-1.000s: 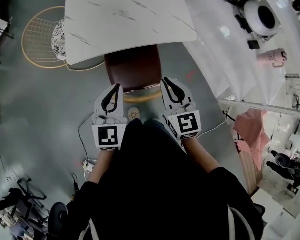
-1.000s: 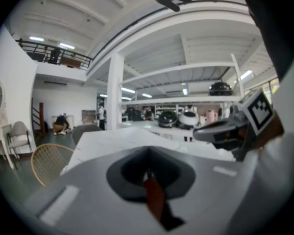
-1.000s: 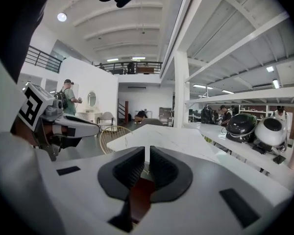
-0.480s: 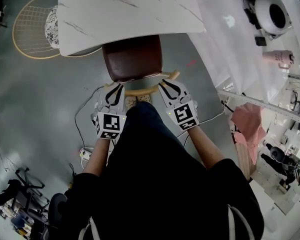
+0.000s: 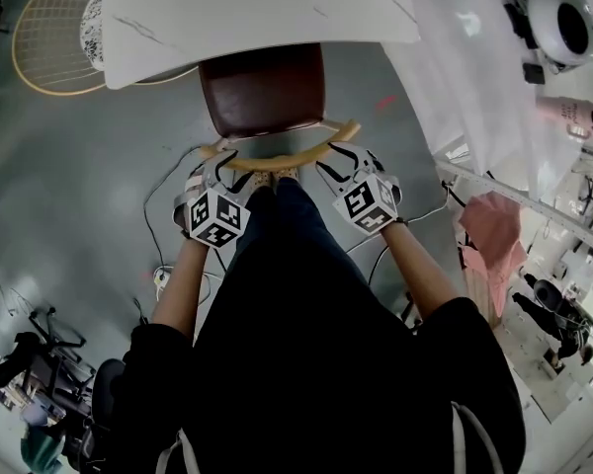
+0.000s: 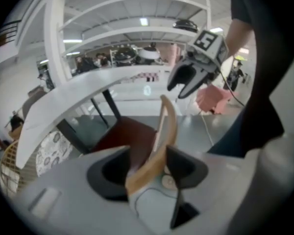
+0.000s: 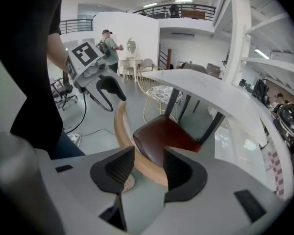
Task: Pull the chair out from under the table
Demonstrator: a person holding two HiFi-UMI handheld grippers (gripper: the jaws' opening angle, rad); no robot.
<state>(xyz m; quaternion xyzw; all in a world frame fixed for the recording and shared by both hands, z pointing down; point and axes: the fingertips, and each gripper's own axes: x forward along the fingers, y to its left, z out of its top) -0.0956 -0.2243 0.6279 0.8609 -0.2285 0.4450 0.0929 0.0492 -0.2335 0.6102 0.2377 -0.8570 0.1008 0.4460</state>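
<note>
The chair point(image 5: 262, 92) stands on the grey floor point(image 5: 69, 186) with the far part of its brown seat under the edge of the white marble-patterned counter point(image 5: 257, 8). Its curved wooden back rail point(image 5: 277, 163) faces the person and is clear of the counter. The left tool point(image 5: 215, 163) straddles the rail's left end and the right tool point(image 5: 338, 158) its right end; in each gripper view the rail passes between jaws that are opening and not clamped on it, so both tools are released. A gold wire chair point(image 5: 44, 47) stands by the counter's left side, and a black cable point(image 5: 150, 210) lies on the floor near the left tool.
</note>
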